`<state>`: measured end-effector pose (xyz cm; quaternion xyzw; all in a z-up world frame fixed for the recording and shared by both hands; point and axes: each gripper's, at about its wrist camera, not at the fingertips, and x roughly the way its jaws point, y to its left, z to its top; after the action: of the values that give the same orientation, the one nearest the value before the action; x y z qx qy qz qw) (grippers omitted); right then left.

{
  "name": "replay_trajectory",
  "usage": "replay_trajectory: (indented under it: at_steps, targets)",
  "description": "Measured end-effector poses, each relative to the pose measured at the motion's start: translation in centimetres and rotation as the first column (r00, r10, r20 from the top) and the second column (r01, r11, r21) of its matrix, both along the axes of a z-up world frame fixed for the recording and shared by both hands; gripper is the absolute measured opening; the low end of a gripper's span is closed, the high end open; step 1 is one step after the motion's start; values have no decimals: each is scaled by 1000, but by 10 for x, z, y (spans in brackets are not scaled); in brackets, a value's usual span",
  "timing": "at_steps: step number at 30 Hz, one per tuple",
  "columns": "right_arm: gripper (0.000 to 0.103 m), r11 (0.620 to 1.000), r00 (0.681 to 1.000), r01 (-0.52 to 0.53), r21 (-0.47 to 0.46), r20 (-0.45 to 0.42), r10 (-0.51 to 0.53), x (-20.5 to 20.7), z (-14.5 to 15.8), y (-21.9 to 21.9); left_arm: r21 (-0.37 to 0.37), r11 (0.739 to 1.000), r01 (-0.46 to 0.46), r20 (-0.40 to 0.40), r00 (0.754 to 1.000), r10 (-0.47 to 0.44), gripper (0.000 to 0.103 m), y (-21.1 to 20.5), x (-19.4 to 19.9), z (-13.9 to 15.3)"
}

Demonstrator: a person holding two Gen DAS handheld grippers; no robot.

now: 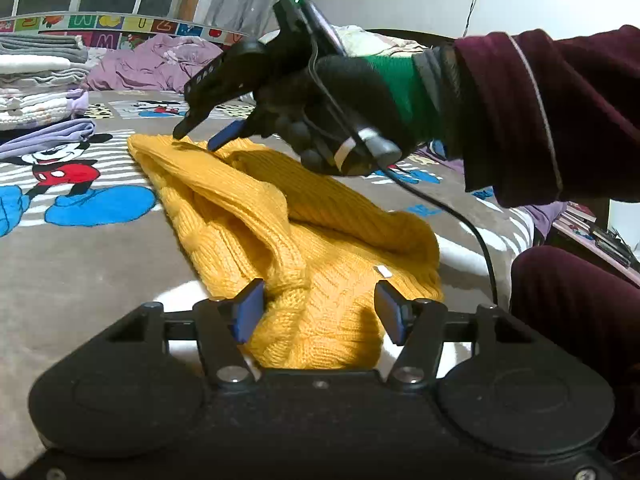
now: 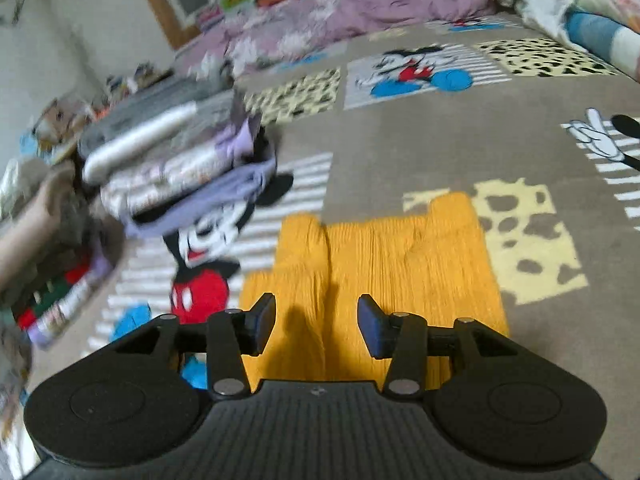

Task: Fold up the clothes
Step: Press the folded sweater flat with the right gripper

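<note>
A yellow knitted sweater (image 1: 320, 220) lies bunched and partly folded on the bed. In the left wrist view my left gripper (image 1: 320, 312) stands open at its near end, with the thick knit lying loosely between the blue pads (image 1: 250, 312). Further back, a gloved hand holds my right gripper (image 1: 196, 140), its jaws apart and its tips just over the sweater's far edge. The right wrist view shows the right gripper (image 2: 317, 322) open above the flat yellow sweater (image 2: 400, 260), with nothing gripped.
A grey bed cover (image 1: 80, 264) printed with cartoon mice is under everything. A stack of folded clothes (image 1: 36, 76) (image 2: 172, 160) stands at the left. Crumpled purple bedding (image 1: 160, 64) lies at the back. A maroon sleeve (image 1: 540, 112) and a black cable (image 1: 486, 248) cross the right side.
</note>
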<state>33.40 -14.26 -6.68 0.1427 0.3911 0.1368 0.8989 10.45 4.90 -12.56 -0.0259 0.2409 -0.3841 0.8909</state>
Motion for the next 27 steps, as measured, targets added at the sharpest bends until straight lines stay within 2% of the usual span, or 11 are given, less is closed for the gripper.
replay_trajectory:
  at_steps: [2, 4, 5, 6, 8, 11, 15, 20, 24, 26, 27]
  targets:
    - [46, 1000, 1000, -23, 15, -11, 23, 1, -7, 2, -5, 1000, 0, -5, 1000, 0, 59, 1, 1, 0]
    - [41, 998, 999, -39, 52, -16, 39, 1, -9, 2, -13, 1000, -1, -19, 1000, 1, 59, 2, 3, 0]
    - [24, 997, 999, -44, 67, -13, 45, -1, -9, 1, -23, 1000, -2, -30, 1000, 1, 59, 3, 4, -1]
    - [16, 995, 999, -49, 82, -11, 50, -2, -9, 0, -36, 999, -3, -44, 999, 1, 59, 5, 5, -1]
    - [12, 992, 999, -53, 117, 7, 53, -5, -6, -4, -75, 997, -7, -83, 997, 0, 58, 12, 9, -1]
    - [12, 985, 997, -33, 169, 71, 21, -15, 10, -14, -147, 989, -24, -153, 988, 1, 51, 24, 16, -4]
    - [12, 992, 997, -13, 124, 83, 3, -15, 20, -19, -175, 984, -25, -185, 983, -8, 50, 27, 19, -6]
    - [12, 994, 996, -29, 104, 82, 21, -6, 12, -14, -231, 972, -36, -242, 970, -22, 50, 35, 21, -8]
    - [13, 997, 998, -42, 63, 40, 39, 5, -6, -6, -268, 962, -45, -279, 960, -32, 49, 40, 23, -8]
    - [22, 999, 1000, -30, 27, 8, 29, 8, -11, -4, -272, 961, -48, -281, 959, -32, 50, 42, 22, -7]
    - [34, 1000, 1000, -21, 6, -4, 21, 8, -13, -3, -277, 960, -50, -283, 959, -31, 50, 43, 22, -6]
